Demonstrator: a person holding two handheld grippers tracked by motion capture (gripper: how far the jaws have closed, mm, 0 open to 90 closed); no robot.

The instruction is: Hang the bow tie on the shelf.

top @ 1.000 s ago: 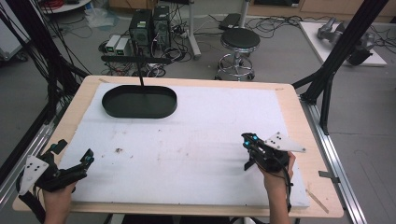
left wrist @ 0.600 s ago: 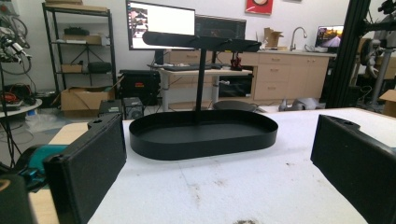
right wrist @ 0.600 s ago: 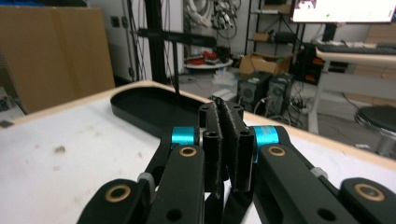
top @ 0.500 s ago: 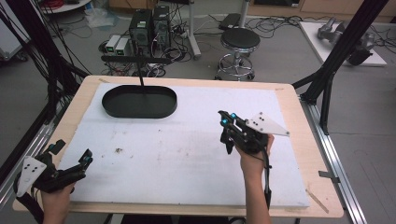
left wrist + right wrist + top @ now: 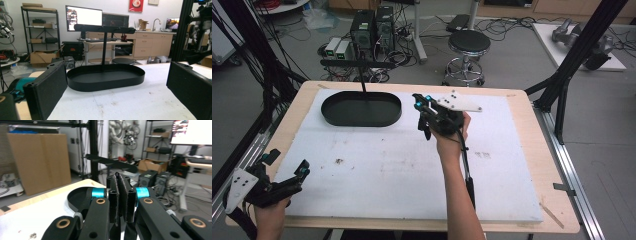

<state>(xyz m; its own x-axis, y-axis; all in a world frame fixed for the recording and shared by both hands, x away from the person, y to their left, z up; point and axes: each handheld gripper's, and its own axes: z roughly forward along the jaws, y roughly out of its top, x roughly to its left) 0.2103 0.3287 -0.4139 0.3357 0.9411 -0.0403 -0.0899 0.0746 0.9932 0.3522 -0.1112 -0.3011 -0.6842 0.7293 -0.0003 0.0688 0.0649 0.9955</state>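
Note:
A black oval tray [image 5: 361, 121] stands at the back left of the white mat [image 5: 387, 170], with a thin post rising from it to a black crossbar [image 5: 357, 63]. My right gripper [image 5: 418, 100] is raised just off the tray's right end, pointing up and left, its pads pressed together with nothing between them. In the right gripper view the shut gripper [image 5: 122, 195] faces the tray [image 5: 75, 197] and crossbar [image 5: 112, 162]. My left gripper [image 5: 288, 161] rests at the front left corner, open and empty. In its own view the left gripper [image 5: 117, 75] frames the tray [image 5: 105, 83].
The wooden table edge [image 5: 532, 150] rims the mat. Beyond the far edge stand a round stool [image 5: 468, 42] and computer cases [image 5: 372, 27]. Black frame struts [image 5: 562, 85] rise at the right, and more struts and cables at the left.
My right hand has carried its shut gripper from the front right of the mat up and left to beside the tray, lifting as it went. The left gripper has stayed put.

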